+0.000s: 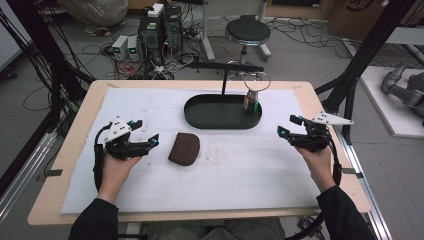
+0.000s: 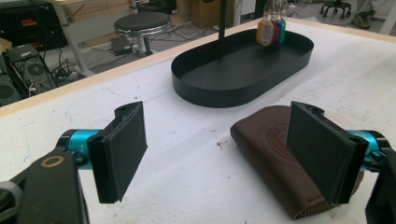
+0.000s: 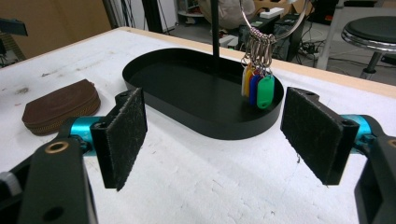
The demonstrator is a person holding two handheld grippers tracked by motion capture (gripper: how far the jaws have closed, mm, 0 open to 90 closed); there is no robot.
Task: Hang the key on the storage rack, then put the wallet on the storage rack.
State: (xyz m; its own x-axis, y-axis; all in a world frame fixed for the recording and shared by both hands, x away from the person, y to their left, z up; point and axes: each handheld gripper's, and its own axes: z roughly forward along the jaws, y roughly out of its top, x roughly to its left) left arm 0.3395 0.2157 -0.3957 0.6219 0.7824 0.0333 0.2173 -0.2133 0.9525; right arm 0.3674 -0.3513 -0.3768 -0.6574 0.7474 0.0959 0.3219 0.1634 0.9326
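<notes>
— So, where's the pouch [image 1: 184, 149]?
— Flat on the white mat [image 1: 240, 175], just beside the left gripper [image 1: 145, 134], short of the black tray [image 1: 222, 121].
— Are the jaws holding anything?
— No, both stand released; the right gripper [image 1: 289, 126] is well apart from it.
— And the key tags [image 3: 257, 88]?
— Hanging over the tray, perhaps touching it.

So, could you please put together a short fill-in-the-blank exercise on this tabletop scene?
1. The brown zip pouch lies on the white mat, nearer the ____ gripper.
2. The coloured key tags hang on a ring above the black oval ____.
3. The fingers of the left gripper and the right gripper are ____, with nothing between them.
4. A thin black ____ rises upright from inside the tray.

Missing words: left; tray; open; post
</notes>
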